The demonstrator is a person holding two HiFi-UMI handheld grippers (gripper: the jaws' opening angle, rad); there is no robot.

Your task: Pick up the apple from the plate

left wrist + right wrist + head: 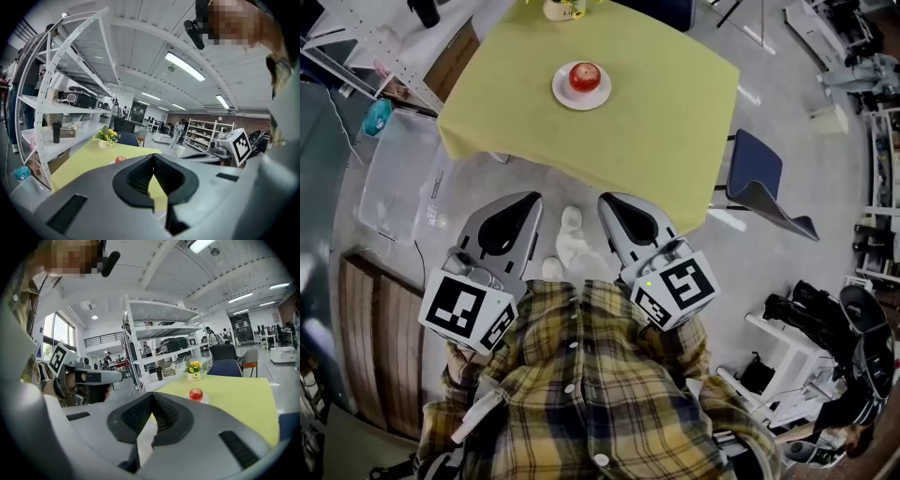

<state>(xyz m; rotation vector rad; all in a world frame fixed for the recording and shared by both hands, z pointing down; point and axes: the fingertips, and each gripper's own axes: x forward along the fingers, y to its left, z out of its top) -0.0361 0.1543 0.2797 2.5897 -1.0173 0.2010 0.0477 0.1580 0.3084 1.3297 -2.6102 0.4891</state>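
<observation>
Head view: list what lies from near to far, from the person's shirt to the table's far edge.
Plaid shirt → left gripper and right gripper, side by side → yellow table → plate with the apple on it → flower vase at the far edge.

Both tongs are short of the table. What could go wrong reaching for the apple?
1. The right tongs and left tongs are shut; unless opened first, they may knock the apple off its plate.
2. The flower vase stands just beyond the plate; overshooting could tip it.
3. A low approach might snag the yellow tablecloth.
</observation>
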